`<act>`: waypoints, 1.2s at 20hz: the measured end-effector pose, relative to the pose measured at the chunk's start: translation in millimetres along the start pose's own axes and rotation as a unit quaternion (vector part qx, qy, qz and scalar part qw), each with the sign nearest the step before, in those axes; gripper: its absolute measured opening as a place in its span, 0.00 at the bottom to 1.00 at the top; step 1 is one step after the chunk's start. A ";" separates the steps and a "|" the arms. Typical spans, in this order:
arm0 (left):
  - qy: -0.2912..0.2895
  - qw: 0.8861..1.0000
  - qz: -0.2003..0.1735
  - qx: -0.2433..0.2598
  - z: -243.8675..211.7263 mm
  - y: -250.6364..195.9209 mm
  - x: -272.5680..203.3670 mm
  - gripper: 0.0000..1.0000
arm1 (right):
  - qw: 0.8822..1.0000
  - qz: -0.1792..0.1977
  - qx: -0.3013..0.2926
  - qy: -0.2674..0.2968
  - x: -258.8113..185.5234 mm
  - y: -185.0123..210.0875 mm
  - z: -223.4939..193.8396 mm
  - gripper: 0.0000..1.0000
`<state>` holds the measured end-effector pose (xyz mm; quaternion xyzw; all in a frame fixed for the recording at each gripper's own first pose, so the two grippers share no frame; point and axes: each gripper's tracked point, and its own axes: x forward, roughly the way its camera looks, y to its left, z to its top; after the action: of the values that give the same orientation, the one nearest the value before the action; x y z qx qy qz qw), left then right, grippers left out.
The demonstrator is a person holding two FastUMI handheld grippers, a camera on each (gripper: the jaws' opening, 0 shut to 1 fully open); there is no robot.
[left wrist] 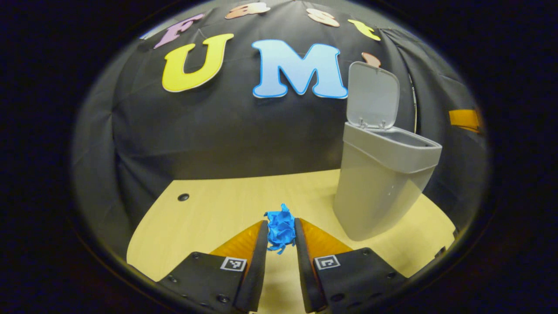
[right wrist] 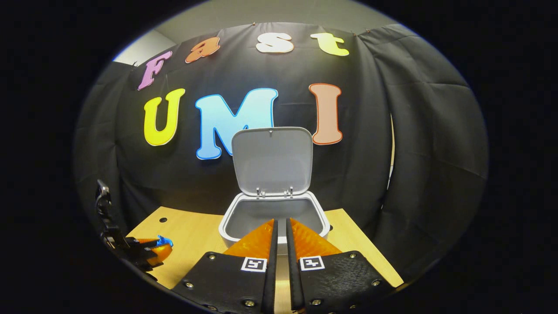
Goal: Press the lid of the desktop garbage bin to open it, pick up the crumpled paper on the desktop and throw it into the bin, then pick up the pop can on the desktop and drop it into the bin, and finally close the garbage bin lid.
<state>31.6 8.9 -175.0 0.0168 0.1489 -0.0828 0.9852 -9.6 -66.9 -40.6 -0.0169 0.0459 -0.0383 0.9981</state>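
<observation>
crumpled paper point(left wrist: 280, 228) pinched in left gripper point(left wrist: 281, 229), bin point(left wrist: 383, 183) lid point(left wrist: 374, 95) up.
risk: light pinch, wad may slip short of the bin; right gripper point(right wrist: 281, 226) nearly closed, empty.

1. Left gripper point(right wrist: 144, 250) at 8 o'clock in right gripper view: cut by the edge, jaw state unclear to me.
2. Bin point(right wrist: 273, 213) front wall hidden behind my right gripper point(right wrist: 281, 226) fingers.
3. Bin interior bottom unseen.

A blue crumpled paper point(left wrist: 280, 229), a pale grey bin point(left wrist: 379, 183) with matching lid point(left wrist: 374, 96), and a light wood-grain desktop point(left wrist: 209, 218) were observed.
</observation>
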 end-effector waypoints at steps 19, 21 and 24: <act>-0.093 0.986 -0.123 0.063 107.9 -143.9 44.9 0.33 | 0.995 -0.089 0.030 0.017 -32.9 -75.0 -25.9 0.13; -0.100 0.986 -0.120 0.062 113.3 -142.6 46.3 0.41 | 0.995 -0.094 0.034 0.021 -35.5 -80.3 -29.7 0.13; -0.110 0.983 -0.126 0.069 122.4 -153.2 44.8 0.41 | 0.994 -0.099 0.039 0.025 -37.6 -86.3 -31.8 0.14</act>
<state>83.6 -156.3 -72.7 0.0567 0.0346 -0.2180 0.9737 -56.3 -151.0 -65.7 0.0187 0.0673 -0.1389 0.9878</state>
